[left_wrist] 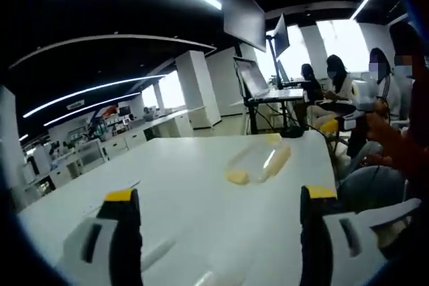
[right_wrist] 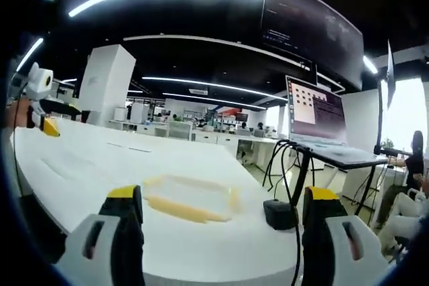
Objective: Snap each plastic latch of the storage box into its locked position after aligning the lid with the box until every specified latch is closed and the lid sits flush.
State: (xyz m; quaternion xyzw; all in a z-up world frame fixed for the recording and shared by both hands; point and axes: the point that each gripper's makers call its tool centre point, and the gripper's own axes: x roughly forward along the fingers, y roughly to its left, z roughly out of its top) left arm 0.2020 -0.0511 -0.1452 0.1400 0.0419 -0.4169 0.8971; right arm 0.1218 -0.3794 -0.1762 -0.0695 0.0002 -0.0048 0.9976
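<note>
My left gripper (left_wrist: 218, 216) had its jaws spread wide with nothing between them, held low over the white table (left_wrist: 174, 179) and aimed across it. My right gripper (right_wrist: 218, 216) was likewise wide apart and empty, hanging at the near edge of the table (right_wrist: 80, 165) and looking along its top.

Just beyond the jaws in both views lay the storage box (left_wrist: 258, 160), a shallow clear plastic tub with pale yellow latches (right_wrist: 179, 209) along its sides. In the right gripper view the box (right_wrist: 191, 199) sat near the table's edge, lying flat; whether the lid was fully seated I could not tell, the plastic being so clear. I judged it light and fairly stiff but thin-walled, slick to the pads, likely to skid on the smooth top if pushed from one side only. The latches looked the best hold: press one down while the other gripper steadied the opposite rim.

Farther off in the left gripper view, my other gripper (left_wrist: 355, 108) showed at the right. Past the table stood a laptop (right_wrist: 322, 125) on a stand, and people (left_wrist: 335, 85) sat by the windows.
</note>
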